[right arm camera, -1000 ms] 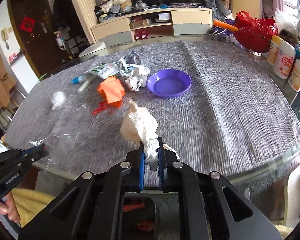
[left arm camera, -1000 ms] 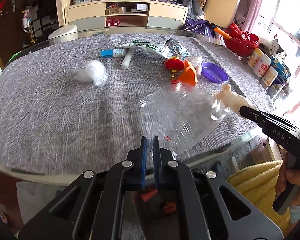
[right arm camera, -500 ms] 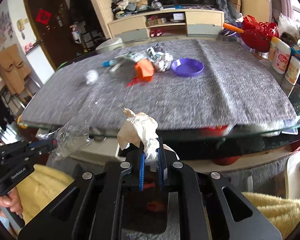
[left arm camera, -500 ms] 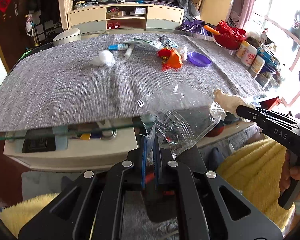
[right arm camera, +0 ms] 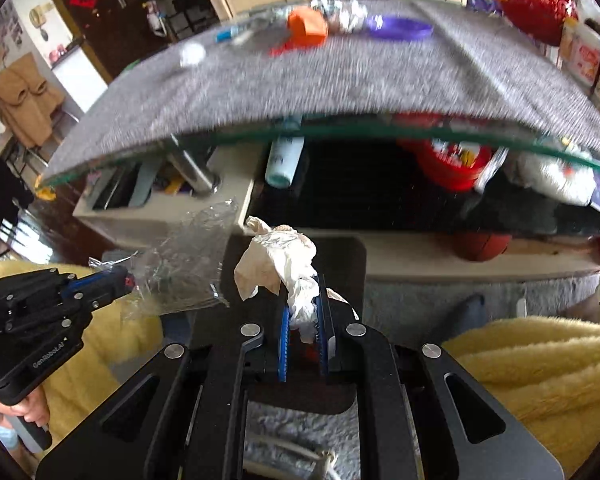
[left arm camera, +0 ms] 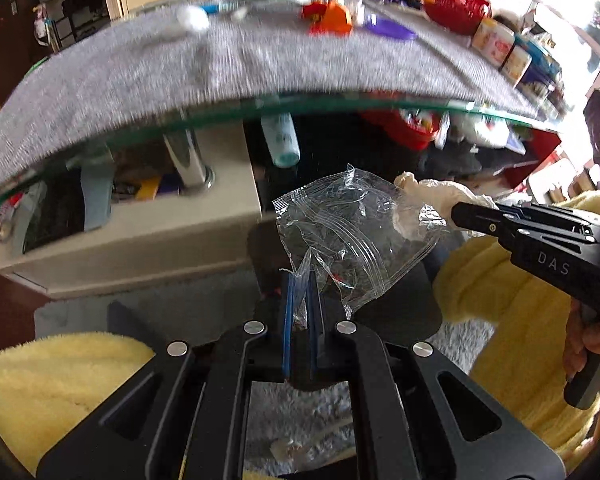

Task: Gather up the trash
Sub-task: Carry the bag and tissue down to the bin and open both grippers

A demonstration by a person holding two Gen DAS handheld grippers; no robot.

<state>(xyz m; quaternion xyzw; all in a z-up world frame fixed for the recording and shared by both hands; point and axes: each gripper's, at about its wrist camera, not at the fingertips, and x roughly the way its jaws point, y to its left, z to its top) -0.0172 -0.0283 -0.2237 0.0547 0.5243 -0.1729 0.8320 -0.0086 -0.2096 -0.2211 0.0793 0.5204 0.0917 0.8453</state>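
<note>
My left gripper (left arm camera: 300, 280) is shut on a crumpled clear plastic bag (left arm camera: 348, 224), held below the table edge over a black bin (left arm camera: 392, 316). My right gripper (right arm camera: 303, 284) is shut on a crumpled white tissue (right arm camera: 278, 258), held over the same black bin (right arm camera: 340, 256). In the left wrist view the right gripper (left arm camera: 456, 210) comes in from the right with the tissue (left arm camera: 432, 196) beside the bag. In the right wrist view the left gripper (right arm camera: 130, 280) holds the bag (right arm camera: 184, 264) left of the tissue. More trash lies on the far table: an orange piece (right arm camera: 306, 26) and a white ball (right arm camera: 192, 54).
The glass table with a grey mat (left arm camera: 180, 76) stands ahead, above both grippers. A purple dish (right arm camera: 400, 26), a red basket (right arm camera: 540, 8) and bottles (left arm camera: 496, 40) sit on it. A beige lower shelf (left arm camera: 140, 228) with clutter lies under the table. Yellow fleece (right arm camera: 540, 360) flanks the bin.
Both grippers have dropped below the table edge and pulled back, carrying the bag and the tissue over the black bin. Both stayed shut.
</note>
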